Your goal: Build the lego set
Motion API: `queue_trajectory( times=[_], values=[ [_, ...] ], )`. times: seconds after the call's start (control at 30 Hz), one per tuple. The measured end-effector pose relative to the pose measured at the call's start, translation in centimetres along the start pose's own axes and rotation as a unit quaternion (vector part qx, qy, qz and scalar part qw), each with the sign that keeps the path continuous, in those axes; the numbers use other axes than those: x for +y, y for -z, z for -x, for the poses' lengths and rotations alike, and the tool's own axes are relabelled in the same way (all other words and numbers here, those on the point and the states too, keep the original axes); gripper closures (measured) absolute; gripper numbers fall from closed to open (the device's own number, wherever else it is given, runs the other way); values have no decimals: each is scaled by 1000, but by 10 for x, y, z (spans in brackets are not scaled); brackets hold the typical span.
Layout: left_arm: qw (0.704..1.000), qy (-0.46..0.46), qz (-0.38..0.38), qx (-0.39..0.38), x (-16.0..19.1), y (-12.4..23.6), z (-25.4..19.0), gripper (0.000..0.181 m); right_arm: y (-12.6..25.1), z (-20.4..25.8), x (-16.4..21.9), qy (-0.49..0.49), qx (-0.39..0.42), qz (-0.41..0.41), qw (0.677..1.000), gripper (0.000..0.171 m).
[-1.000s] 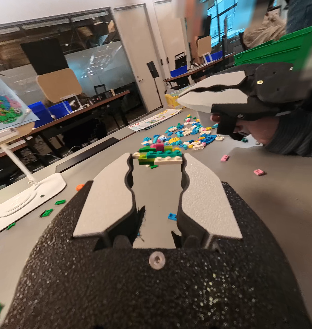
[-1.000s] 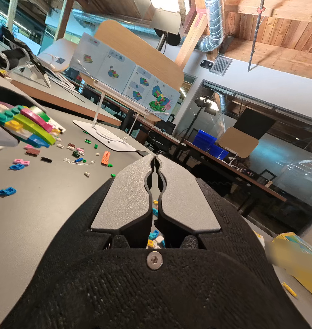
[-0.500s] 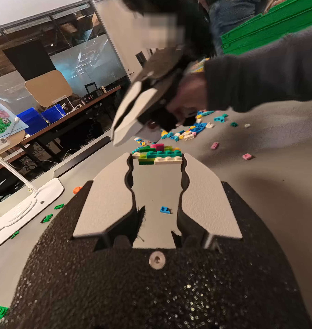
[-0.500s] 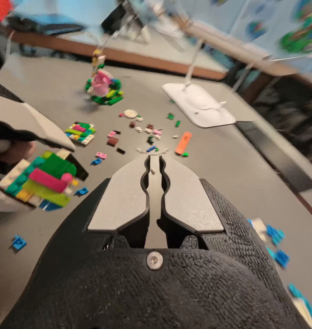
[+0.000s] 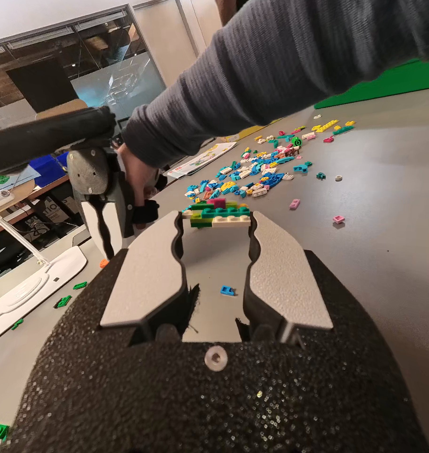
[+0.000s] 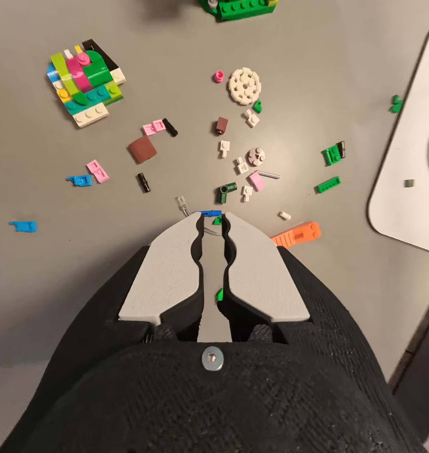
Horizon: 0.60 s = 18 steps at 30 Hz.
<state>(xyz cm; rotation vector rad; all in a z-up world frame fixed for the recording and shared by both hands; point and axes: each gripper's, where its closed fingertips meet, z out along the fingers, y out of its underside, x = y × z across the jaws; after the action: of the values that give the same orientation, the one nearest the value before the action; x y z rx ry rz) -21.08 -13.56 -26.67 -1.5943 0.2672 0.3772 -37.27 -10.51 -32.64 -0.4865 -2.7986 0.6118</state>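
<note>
Meanwhile, our left gripper (image 5: 215, 220) still clenched the build (image 5: 217, 213) at frame centre. Our right gripper (image 6: 211, 215), empty and slightly parted, had swung down over loose pieces by the blue pin (image 6: 209, 212), so a pickup seemed next.

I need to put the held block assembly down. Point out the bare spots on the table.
In the right wrist view, grey table is bare below the two blue pieces, left of the right gripper. Crowded: the scatter around the white round plate and brown tile. In the left wrist view, bare past the pink plates; the loose-brick pile is crowded.

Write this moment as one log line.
left gripper: shut on multicolour assembly | right gripper: open, empty, above blue pin | table: loose pieces
</note>
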Motion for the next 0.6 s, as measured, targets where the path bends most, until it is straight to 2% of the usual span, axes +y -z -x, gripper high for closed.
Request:
queue_trajectory(
  times=[0.2, 0.37, 0.47, 0.6],
  values=[
    [1000, 8, -1, 1, 0, 0, 2, 130, -16, -3, 16, -16, -45, 48, 998, 159],
    [1000, 15, -2, 2, 0, -1, 3, 130, -22, -6, 18, -27, -54, 50, 997, 159],
    [1000, 14, -1, 2, 0, -1, 3, 130, -23, -3, 16, -28, -66, 45, 996, 166],
    [1000, 16, -3, 1, 0, -1, 3, 130, -19, -3, 14, 0, -34, 38, 999, 166]
  ],
)
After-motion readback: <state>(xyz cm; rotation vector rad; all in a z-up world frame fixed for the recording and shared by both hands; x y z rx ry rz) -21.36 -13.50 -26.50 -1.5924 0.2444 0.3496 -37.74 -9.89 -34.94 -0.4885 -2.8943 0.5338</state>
